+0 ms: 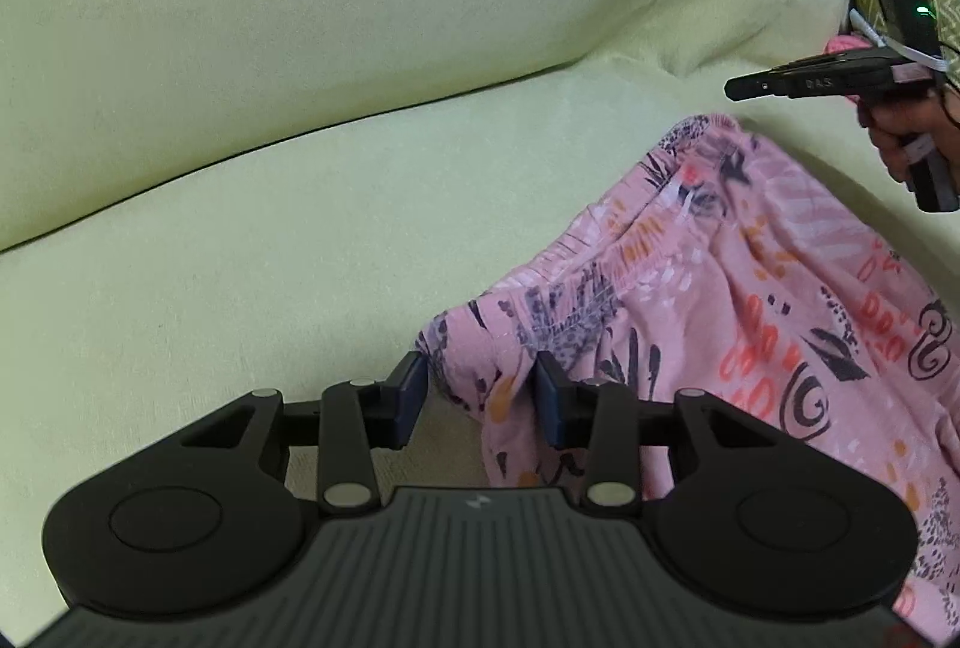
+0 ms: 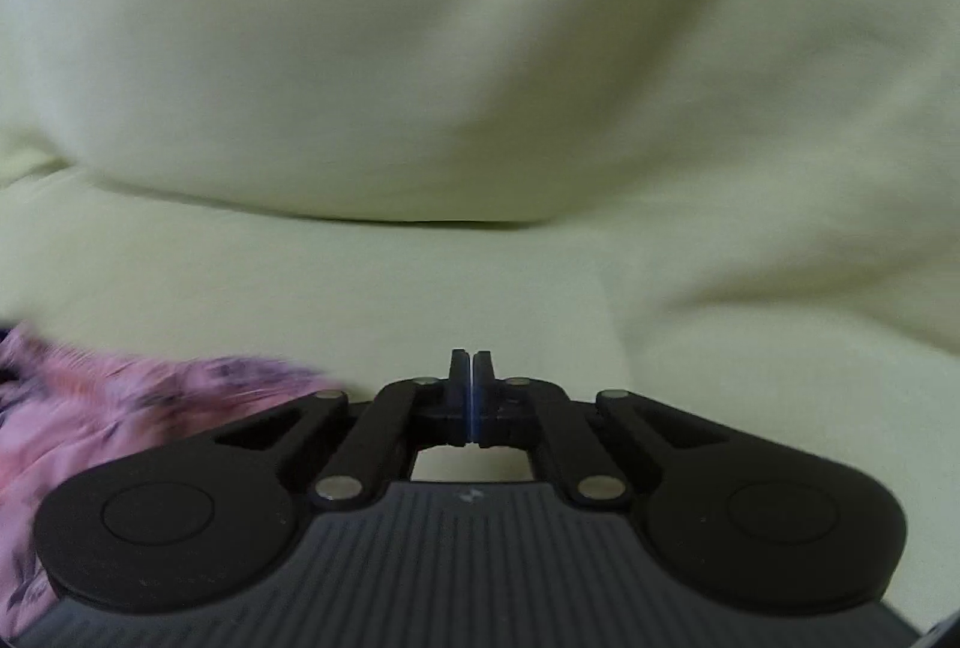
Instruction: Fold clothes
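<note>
I'm holding the left gripper (image 1: 480,402) with jaws apart around the shorts' (image 1: 720,324) near-left corner on the sofa (image 1: 300,198); the right gripper (image 2: 472,390), jaws together, seemingly empty, is hovering right of the blurred cloth.

The right gripper (image 1: 735,89), seen side-on in the left wrist view, carries small pale letters that look like "D.A.S", though they are too small to be sure of. A green light glows on the black box (image 1: 907,18) mounted above it.
</note>
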Available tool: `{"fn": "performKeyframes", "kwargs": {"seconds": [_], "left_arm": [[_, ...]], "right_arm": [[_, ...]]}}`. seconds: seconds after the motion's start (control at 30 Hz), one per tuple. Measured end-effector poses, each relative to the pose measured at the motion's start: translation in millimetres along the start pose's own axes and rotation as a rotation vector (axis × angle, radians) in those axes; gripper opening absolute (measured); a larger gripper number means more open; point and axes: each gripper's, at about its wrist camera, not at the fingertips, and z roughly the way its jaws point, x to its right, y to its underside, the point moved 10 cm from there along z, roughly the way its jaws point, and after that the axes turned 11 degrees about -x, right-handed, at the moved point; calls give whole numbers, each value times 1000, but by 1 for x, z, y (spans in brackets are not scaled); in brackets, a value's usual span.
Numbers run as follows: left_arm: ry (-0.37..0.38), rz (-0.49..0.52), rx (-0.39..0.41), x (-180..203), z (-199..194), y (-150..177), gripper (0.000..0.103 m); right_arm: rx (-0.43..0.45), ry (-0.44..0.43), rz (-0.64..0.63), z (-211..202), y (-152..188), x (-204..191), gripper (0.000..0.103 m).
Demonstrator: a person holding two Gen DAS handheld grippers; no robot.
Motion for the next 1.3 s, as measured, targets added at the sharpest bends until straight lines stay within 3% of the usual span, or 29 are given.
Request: {"fn": "performKeyframes", "kwargs": {"seconds": [0.07, 0.1, 0.13, 0.2, 0.3, 0.33, 0.37, 0.4, 0.57, 0.67, 0.9, 1.1, 1.2, 1.23, 1.3], "left_arm": [[12, -11, 9, -1, -4, 1, 44], [20, -15, 13, -1, -6, 1, 44], [28, -19, 16, -1, -8, 1, 44], [42, -25, 21, -1, -12, 1, 44], [47, -17, 18, 2, -12, 2, 44], [39, -11, 13, 3, -10, 2, 44], [29, -5, 11, 3, -9, 2, 44], [19, 2, 10, 3, -8, 2, 44], [14, 2, 12, 2, -6, 1, 44], [27, -4, 14, 3, -3, -1, 45], [50, -2, 34, 16, -9, -10, 44], [18, 21, 8, 20, 2, -13, 44], [21, 24, 1, 22, 6, -14, 37], [30, 10, 5, 21, 4, -15, 22], [51, -30, 18, 15, 0, -16, 6]], "right_arm": [[17, -87, -47, -13, 7, -16, 11], [12, -133, -82, -19, 13, -27, 18], [1, -167, -122, -24, 21, -38, 35], [-26, -185, -225, -29, 38, -56, 39], [-65, -140, -333, -20, 55, -71, 36], [-67, -124, -346, -16, 57, -72, 27], [-69, -108, -359, -13, 60, -73, 3], [-71, -101, -334, -13, 57, -68, 2], [-13, -38, -151, -24, 29, -14, 1], [-46, -47, -47, -15, 27, 18, 2], [-44, -79, -47, -13, 43, 7, 3], [-59, -87, -59, -16, 49, 1, 7], [-59, -94, -68, -15, 48, -3, 7], [-62, -95, -73, -15, 48, -5, 7], [-70, -109, -76, -16, 49, -7, 6]]}}
